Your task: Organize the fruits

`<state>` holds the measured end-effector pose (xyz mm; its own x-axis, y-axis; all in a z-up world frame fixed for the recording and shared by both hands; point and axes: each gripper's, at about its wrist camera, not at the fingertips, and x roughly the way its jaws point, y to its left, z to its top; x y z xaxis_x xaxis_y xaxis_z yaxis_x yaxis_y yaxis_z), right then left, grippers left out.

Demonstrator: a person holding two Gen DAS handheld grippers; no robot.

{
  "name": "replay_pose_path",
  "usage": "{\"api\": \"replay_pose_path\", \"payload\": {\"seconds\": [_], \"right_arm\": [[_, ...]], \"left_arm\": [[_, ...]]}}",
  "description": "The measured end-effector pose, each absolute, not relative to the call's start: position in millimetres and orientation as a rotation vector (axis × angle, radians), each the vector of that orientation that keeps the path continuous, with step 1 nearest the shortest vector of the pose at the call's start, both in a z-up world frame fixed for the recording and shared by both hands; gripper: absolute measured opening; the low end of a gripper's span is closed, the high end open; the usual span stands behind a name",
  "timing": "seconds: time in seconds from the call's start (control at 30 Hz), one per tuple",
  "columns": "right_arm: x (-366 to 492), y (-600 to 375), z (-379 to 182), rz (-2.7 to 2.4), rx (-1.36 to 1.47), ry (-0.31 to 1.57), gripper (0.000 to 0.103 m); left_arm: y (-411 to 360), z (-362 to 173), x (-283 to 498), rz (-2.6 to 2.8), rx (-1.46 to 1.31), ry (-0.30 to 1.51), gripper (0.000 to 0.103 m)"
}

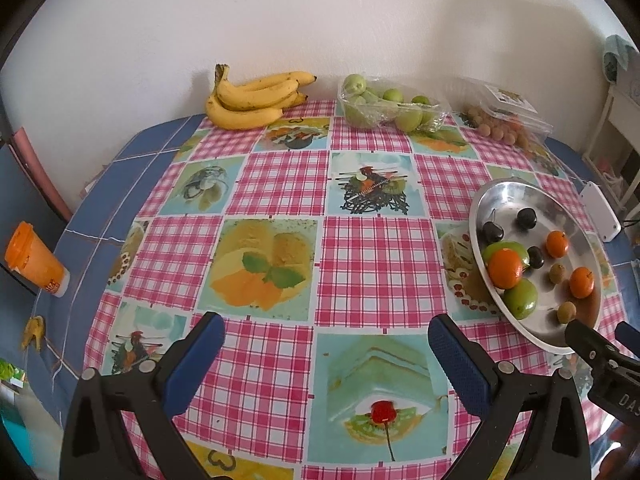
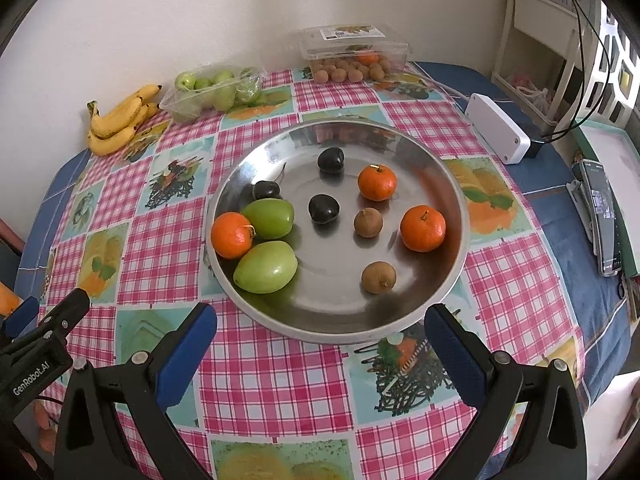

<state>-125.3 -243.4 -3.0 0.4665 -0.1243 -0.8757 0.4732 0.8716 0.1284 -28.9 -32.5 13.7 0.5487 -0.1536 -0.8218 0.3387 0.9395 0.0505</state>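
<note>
A round metal plate holds three mandarins, two green fruits, three dark plums and two brown longans. My right gripper hovers open at the plate's near rim with nothing between its blue pads. The same plate sits at the right in the left wrist view. My left gripper is open over bare tablecloth, to the left of the plate. Along the wall lie bananas, a clear tray of green fruits and a clear box of longans.
A white box with a cable and a phone lie on the table's right side. An orange cup lies tipped at the left edge. The wall closes the far side. A white shelf stands at the right.
</note>
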Motion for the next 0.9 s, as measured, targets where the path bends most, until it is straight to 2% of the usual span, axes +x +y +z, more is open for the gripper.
{"api": "replay_pose_path", "payload": {"seconds": [0.9], "right_arm": [[-121.6, -241.8, -8.3, -0.378, 0.383, 1.046, 0.103]], "left_arm": [[-33.2, 8.4, -27.2, -0.299, 0.238, 0.999, 0.103]]}}
